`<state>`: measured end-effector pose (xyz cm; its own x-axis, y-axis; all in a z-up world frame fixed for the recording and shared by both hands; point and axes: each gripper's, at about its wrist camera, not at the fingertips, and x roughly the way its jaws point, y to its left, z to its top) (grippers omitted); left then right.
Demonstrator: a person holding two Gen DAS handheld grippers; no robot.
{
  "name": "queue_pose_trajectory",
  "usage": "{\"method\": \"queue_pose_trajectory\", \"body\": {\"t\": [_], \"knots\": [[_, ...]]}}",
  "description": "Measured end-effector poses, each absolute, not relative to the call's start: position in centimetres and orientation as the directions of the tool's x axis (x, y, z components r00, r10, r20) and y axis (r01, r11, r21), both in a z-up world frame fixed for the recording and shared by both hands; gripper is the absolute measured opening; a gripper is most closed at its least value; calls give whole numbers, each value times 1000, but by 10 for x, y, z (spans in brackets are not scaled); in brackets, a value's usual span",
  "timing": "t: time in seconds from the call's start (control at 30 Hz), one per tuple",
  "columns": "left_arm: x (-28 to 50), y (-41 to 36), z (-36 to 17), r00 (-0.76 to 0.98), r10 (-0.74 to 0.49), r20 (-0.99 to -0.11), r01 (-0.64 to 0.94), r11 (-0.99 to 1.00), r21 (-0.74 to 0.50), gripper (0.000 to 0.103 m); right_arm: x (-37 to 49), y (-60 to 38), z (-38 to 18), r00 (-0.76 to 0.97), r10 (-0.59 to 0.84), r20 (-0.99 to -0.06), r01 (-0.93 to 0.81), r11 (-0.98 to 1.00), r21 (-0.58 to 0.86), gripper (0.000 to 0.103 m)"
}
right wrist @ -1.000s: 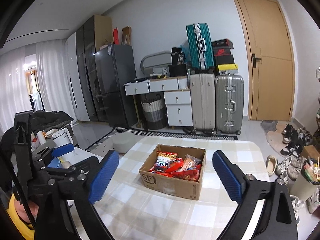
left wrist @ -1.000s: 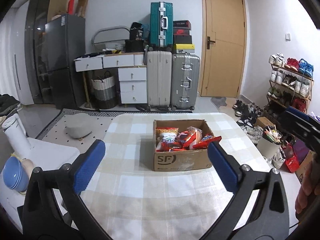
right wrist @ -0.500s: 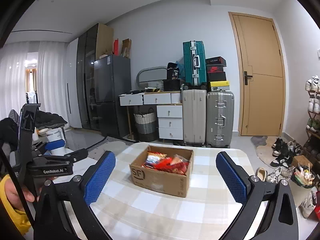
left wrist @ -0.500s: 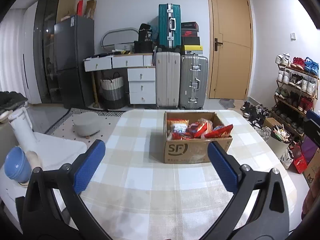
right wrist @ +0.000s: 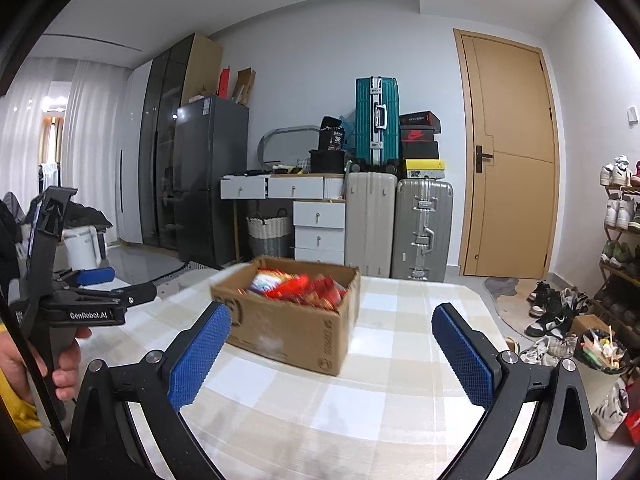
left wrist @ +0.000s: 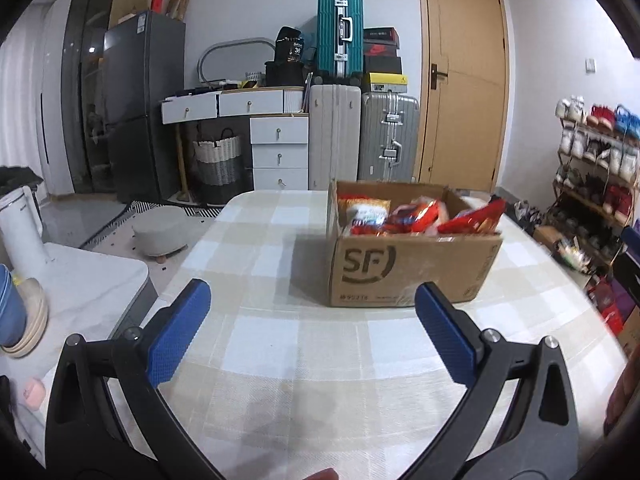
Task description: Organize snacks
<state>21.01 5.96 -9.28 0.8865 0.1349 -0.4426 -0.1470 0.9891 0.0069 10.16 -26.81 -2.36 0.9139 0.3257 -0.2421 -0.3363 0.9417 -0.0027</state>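
Left tool [left wrist: 312, 320]: fingers spread wide, nothing between the blue pads [left wrist: 178, 338], held low over the checked table [left wrist: 256, 340]. Cardboard box [left wrist: 404, 268] marked "SF" stands on the table ahead of this tool and slightly toward its right finger, apart from both pads. Snack packets [left wrist: 420, 220], mostly red, fill the open box; individual labels are too blurred to read. Right tool [right wrist: 332, 352]: fingers likewise spread wide, gripping nothing. From this tool the same box [right wrist: 288, 320] sits ahead, nearer the left finger [right wrist: 198, 354], one corner turned toward the camera; box and packets [right wrist: 296, 286] are motion-blurred. The left tool's body [right wrist: 80, 304], marked "GenRobot.AI", appears at the far left of the right wrist view, held in a hand [right wrist: 24, 364]. Beyond the table: suitcases [right wrist: 398, 224], a white drawer unit [right wrist: 318, 232], a wooden door [right wrist: 508, 160]
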Motion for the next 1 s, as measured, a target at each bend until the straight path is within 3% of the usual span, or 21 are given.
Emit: {"method": "queue_pose_trajectory", "body": {"t": [0.27, 0.5, 1.0], "knots": [[235, 64, -135, 909, 154, -387, -165, 986, 5, 102, 114, -266, -64, 936, 283, -209, -302, 951, -65, 102], [234, 60, -144, 939, 162, -302, -163, 986, 24, 102, 118, -271, -72, 932, 303, -200, -313, 949, -22, 102], [237, 57, -148, 931, 197, -306, -194, 980, 41, 102, 123, -280, -77, 931, 290, -222, -291, 956, 29, 102]]}}
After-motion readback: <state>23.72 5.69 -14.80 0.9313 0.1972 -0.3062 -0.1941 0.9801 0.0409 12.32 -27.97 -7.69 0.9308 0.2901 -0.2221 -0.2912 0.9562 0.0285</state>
